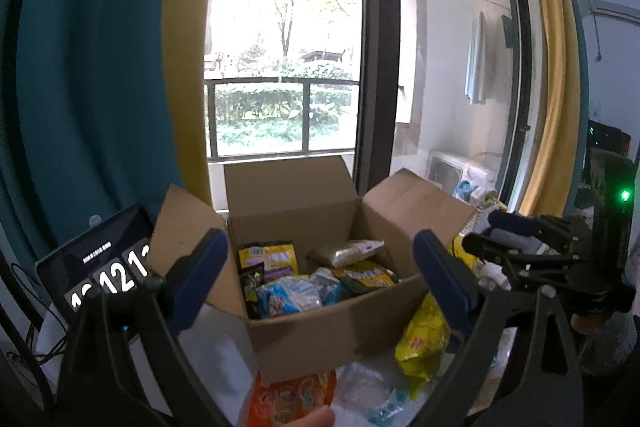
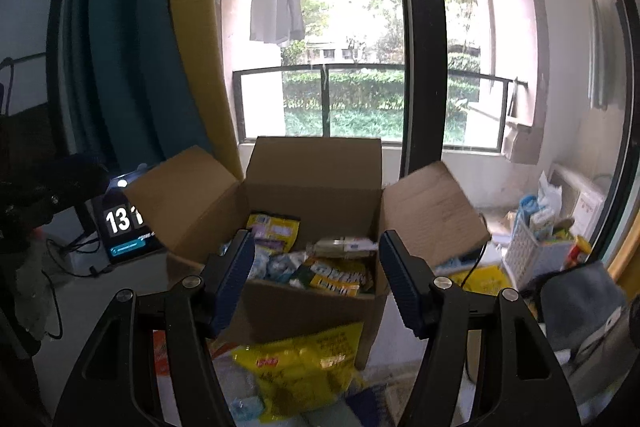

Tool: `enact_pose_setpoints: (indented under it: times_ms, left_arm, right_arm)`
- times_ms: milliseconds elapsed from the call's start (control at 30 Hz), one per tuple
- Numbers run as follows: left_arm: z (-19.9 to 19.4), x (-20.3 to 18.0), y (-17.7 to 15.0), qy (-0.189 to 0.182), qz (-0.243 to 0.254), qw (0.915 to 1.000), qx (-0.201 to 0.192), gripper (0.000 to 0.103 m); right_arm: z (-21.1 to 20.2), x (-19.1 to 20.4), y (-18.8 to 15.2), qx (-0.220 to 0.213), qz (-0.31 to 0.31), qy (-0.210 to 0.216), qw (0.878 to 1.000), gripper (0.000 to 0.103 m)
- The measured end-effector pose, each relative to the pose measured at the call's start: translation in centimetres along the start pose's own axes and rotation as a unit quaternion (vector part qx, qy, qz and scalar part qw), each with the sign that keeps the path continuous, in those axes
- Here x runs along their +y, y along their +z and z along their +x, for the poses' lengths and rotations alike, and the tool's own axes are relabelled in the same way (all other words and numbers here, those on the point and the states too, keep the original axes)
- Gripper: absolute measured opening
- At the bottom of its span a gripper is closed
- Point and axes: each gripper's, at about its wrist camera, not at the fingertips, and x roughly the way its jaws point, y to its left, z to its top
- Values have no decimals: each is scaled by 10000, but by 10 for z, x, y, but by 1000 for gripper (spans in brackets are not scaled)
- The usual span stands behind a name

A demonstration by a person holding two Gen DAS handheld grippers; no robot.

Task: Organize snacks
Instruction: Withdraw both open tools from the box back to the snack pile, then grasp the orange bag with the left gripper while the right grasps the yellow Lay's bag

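Note:
An open cardboard box [image 1: 332, 331] [image 2: 304, 307] stands on the white table with several snack packs inside, among them a yellow pack [image 1: 268, 257] and a green-and-yellow one [image 2: 336, 277]. My left gripper [image 1: 320, 243] hangs open before the box with nothing between its blue pads. My right gripper [image 2: 318, 241] is open too and holds nothing; in the left wrist view it shows beside the box's right flap [image 1: 520, 259]. A yellow chip bag [image 1: 424, 343] [image 2: 304, 363] lies in front of the box. An orange pack [image 1: 292, 399] and a clear plastic pack [image 1: 372, 395] lie nearer.
A tablet showing a clock [image 1: 104, 267] [image 2: 124, 223] stands left of the box, with cables beside it. A white basket [image 2: 532, 247] of items sits at the right by the glass door. Teal and yellow curtains hang behind. A fingertip [image 1: 316, 419] shows at the bottom edge.

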Motion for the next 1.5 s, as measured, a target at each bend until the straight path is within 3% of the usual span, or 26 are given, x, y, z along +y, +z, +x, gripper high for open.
enact_pose_setpoints:
  times_ms: [233, 600, 733, 1100, 1300, 1400, 1500]
  left_arm:
    - [-2, -8, -21, 53, -14, 9995, 314, 95]
    - [10, -3, -74, 141, -207, 9943, 1035, 95]
    - [18, 4, -102, 227, -215, 9891, 1438, 95]
    - [42, 22, -161, 245, -446, 9715, 2315, 95]
    - [59, 29, -179, 192, -519, 9640, 2602, 95]
    - [72, 35, -190, 152, -688, 9551, 2879, 94]
    - [75, 35, -195, 59, -725, 9545, 2891, 92]
  right_arm:
    - [-4, -2, -29, 208, 28, 181, 9996, 68]
    - [15, -8, -74, 714, 189, 431, 9963, 79]
    - [27, -10, -87, 1038, 181, 550, 9929, 80]
    - [53, -5, -104, 1421, 82, 699, 9873, 81]
    - [72, -3, -114, 1689, 42, 752, 9827, 81]
    - [80, -1, -118, 1804, -63, 688, 9812, 82]
    - [88, -1, -120, 1874, -48, 644, 9802, 83]
